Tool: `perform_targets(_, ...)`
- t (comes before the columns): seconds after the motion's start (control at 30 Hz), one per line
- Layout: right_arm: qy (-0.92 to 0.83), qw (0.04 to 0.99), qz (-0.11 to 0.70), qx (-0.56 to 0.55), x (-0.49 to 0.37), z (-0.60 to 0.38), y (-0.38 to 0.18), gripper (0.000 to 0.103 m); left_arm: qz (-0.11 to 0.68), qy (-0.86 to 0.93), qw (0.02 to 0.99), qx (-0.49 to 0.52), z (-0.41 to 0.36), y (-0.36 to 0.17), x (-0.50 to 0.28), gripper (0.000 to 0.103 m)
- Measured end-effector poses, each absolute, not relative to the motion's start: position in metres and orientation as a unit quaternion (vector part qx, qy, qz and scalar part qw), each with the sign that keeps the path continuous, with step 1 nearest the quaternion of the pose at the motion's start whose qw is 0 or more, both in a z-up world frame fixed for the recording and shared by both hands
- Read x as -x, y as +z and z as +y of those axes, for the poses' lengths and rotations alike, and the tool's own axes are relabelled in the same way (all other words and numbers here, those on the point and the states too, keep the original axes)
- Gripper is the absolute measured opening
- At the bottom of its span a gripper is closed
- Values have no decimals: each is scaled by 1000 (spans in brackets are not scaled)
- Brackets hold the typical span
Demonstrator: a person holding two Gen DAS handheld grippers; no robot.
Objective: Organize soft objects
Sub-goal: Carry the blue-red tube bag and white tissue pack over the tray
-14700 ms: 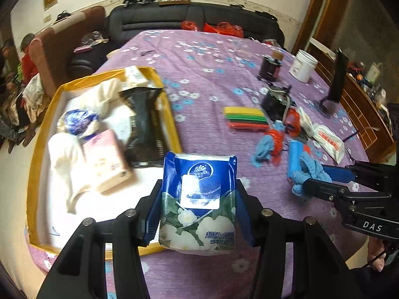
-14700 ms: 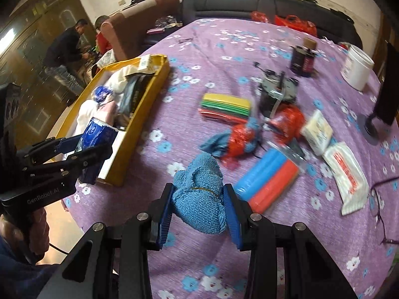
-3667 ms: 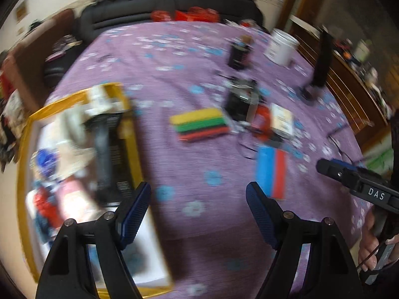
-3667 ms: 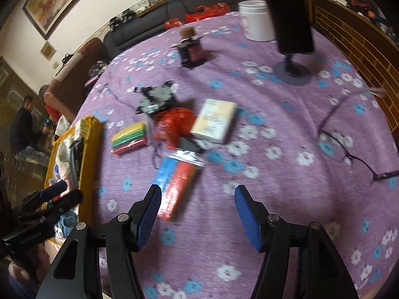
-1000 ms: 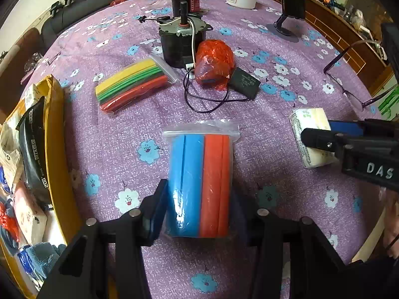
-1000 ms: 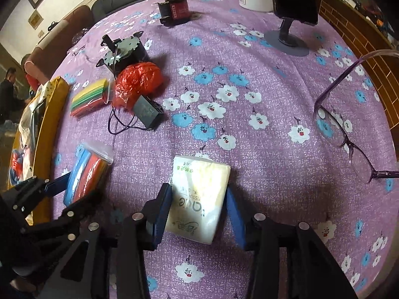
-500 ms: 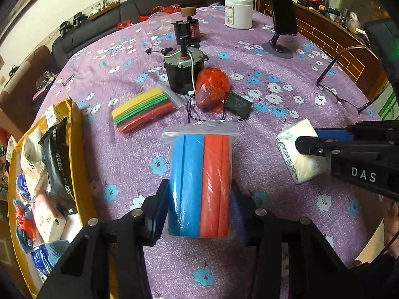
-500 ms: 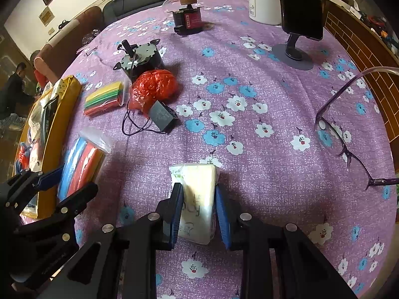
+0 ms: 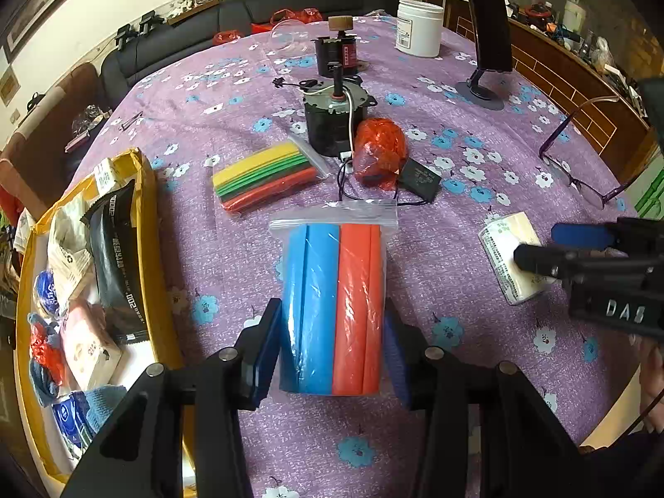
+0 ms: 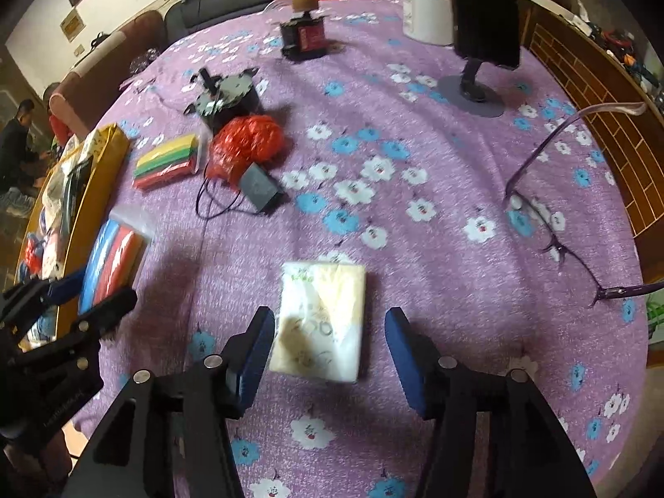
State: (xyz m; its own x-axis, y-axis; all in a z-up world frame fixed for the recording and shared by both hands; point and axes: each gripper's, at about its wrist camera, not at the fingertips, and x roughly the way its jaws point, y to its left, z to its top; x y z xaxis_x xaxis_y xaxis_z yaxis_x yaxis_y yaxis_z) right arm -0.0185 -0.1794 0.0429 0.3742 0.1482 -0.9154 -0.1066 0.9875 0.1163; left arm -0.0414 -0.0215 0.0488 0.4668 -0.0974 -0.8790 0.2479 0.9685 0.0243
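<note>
Blue-and-orange foam in its zip bag sat clamped in my left jaws for the yellow tray at nine o'clock, while my right jaws were opening around the tissue pack lying on the counter.

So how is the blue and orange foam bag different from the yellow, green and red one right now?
The blue and orange foam bag is clamped between the pads of the left gripper; the yellow, green and red bag lies free on the purple tablecloth. The first looks bulkier, with two colours; the second flatter, with three. Both are clear zip bags of foam strips outside the yellow tray.
</note>
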Motion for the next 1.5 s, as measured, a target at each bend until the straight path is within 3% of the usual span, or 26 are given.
perform_targets(0.23,67,816,574,4,12,-166,27,60,503,-100,856,-71,-19,51,43,44)
perform_targets(0.3,68,808,585,0,11,-167,21,49,501,-101,857,-69,-18,52,44,44)
perform_targets(0.47,69,815,575,-9,14,-171,24,45,499,-97,859,-61,-14,54,44,44)
perform_targets(0.87,104,849,518,-1,22,-156,65,45,471,-75,877,-62,1,77,42,44)
perform_targets(1.5,176,851,493,47,18,-81,96,46,454,-5,891,-6,79,94,55,45)
